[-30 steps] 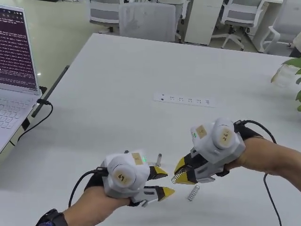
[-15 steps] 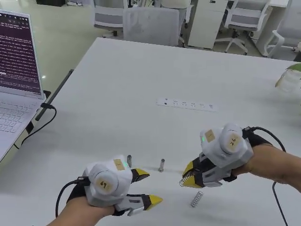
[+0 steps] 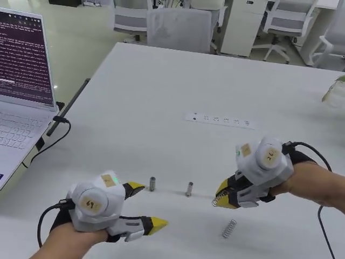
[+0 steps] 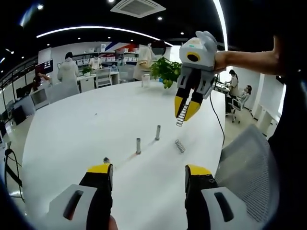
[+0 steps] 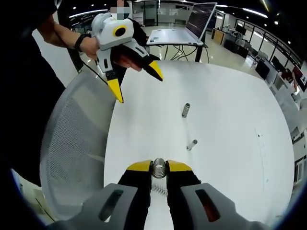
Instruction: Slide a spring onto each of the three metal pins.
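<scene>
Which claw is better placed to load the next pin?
Right. The right claw is shut on a spring near the bare-looking pin; the left claw is open and empty.

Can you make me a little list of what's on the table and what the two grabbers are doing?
left gripper: open, empty
right gripper: shut on the held spring, which pokes out past the tips
left pin: upright, beside the left gripper's tip
right pin: upright, looks bare, closest to the held spring
loose spring: lying on the table near the right gripper
laptop: open, at the table's left edge
</scene>
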Action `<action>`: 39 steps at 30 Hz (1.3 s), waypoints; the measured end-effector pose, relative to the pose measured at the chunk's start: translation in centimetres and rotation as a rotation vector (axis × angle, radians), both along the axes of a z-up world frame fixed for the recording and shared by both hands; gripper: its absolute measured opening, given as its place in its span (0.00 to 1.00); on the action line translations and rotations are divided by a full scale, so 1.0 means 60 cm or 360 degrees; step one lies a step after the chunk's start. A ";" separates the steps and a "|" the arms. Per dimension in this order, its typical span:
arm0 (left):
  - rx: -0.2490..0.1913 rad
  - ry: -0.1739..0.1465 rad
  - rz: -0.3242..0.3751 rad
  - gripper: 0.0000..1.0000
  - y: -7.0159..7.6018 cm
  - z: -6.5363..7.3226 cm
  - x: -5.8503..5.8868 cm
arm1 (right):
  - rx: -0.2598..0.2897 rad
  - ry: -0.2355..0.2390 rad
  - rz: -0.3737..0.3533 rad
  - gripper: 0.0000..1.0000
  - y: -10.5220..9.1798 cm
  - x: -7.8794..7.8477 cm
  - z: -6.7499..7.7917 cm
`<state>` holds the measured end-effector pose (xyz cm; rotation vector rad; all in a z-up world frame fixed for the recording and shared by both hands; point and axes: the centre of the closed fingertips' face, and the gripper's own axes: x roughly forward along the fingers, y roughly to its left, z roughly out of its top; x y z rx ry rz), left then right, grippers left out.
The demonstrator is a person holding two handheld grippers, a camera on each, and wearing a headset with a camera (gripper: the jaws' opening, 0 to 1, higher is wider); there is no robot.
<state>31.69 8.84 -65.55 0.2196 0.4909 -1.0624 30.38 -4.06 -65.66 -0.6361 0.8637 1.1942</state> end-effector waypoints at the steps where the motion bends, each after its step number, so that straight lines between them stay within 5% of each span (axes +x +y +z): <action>1: 0.0004 -0.0002 0.0015 0.58 0.007 0.001 0.002 | -0.0002 -0.0001 -0.0001 0.08 0.000 0.004 -0.001; 20: -0.0023 0.0014 0.0154 0.78 0.068 0.016 0.013 | -0.0041 -0.0006 -0.0025 0.08 0.015 0.061 -0.017; 39: -0.0021 0.0014 0.0173 0.87 0.084 0.028 0.006 | -0.0080 0.0005 -0.0063 0.08 0.015 0.107 -0.038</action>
